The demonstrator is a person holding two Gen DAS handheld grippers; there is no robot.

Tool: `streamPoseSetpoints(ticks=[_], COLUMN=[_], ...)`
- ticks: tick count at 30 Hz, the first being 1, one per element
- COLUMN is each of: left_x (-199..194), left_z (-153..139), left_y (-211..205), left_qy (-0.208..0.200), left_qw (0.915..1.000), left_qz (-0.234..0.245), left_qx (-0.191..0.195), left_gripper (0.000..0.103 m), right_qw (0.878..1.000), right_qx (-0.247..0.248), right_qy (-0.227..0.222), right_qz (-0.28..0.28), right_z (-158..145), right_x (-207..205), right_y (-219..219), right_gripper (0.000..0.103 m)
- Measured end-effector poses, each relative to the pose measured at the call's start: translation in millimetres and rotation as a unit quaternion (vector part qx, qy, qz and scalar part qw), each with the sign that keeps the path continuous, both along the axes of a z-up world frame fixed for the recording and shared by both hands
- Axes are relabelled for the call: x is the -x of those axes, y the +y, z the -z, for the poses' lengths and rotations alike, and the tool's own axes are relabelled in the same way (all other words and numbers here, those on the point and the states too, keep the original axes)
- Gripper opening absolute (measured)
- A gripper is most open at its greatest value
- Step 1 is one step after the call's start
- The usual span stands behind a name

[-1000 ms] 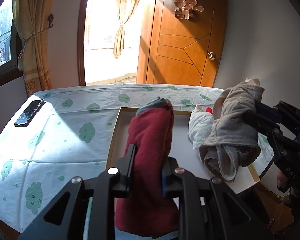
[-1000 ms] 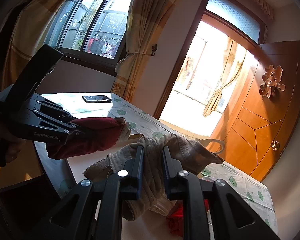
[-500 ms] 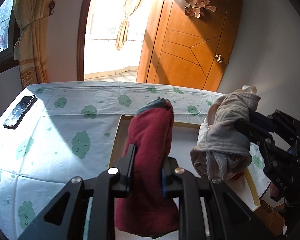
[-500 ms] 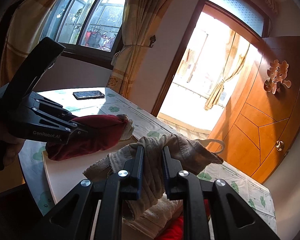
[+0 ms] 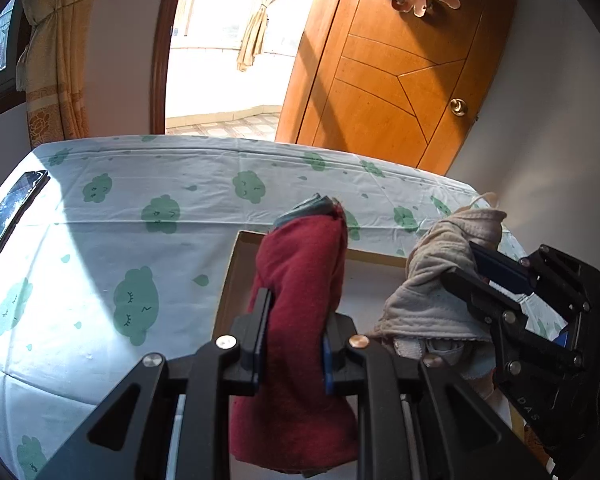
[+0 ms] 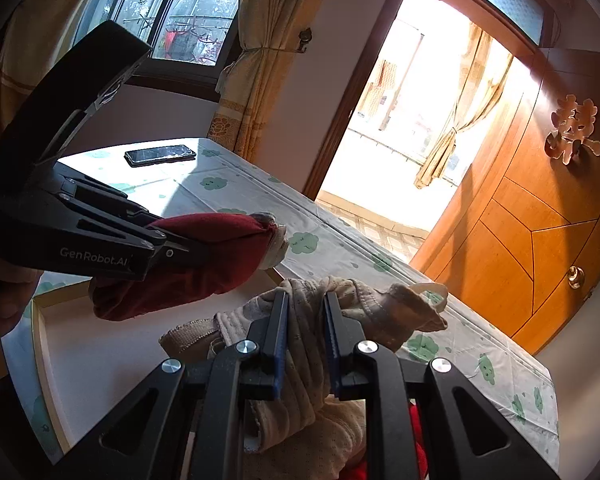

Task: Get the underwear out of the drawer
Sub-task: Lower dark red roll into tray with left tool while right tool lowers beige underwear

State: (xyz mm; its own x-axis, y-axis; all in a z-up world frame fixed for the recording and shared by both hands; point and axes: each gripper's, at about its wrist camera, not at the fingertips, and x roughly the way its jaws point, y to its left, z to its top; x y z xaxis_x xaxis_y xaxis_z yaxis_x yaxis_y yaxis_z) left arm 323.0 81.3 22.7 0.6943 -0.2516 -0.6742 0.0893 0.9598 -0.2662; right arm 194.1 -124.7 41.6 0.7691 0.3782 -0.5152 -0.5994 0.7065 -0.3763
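While the left wrist view looks out over the desk (image 5: pixel 148 264), the left hand-held gripper (image 5: pixel 292 328) sits at 6 o'clock, its jaws narrowed onto a rolled red garment (image 5: pixel 300 304) that stands up between them and sags below. The grip is at mid-roll, probably so that neither end trails into the drawer (image 5: pixel 230 276), whose pale rim runs from the centre toward 3 o'clock. At 3 o'clock the right hand-held gripper (image 5: pixel 466 280) carries a beige garment (image 5: pixel 432 280), bunched and hanging clear of the drawer floor (a white piece shows just under it, too hidden to identify). A phone (image 5: pixel 10 208) lies at 9 o'clock on the cloud-print cloth, well apart from the work.

From the right wrist view, the right hand-held gripper (image 6: pixel 306 344) at 6 o'clock is clamped on the beige garment (image 6: pixel 364 312), cloth spilling out past both fingers. At 9 o'clock the left hand-held gripper (image 6: pixel 188 246) holds the red garment (image 6: pixel 220 256) level above the drawer (image 6: pixel 44 344). Something red remains low at 5 o'clock, mostly hidden. Both pieces look lifted clear; I judge they next need carrying sideways over the rim to bare desk (image 6: pixel 332 240).
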Motion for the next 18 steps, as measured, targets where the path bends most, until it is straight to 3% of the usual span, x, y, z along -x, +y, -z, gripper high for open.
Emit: streamPoseSetpoints(ticks=[18], left_x=[-38], left_z=[27], left_y=[-9], left_qy=[0.054], left_qw=[0.9983], left_qz=[-0.003], left_qx=[-0.020], left_gripper=[0.019], right_qw=[0.997], right_qx=[0.036], right_qy=[0.067], right_qz=[0.023], right_z=[30], right_x=[-44], right_y=[13], right_gripper=[0.019])
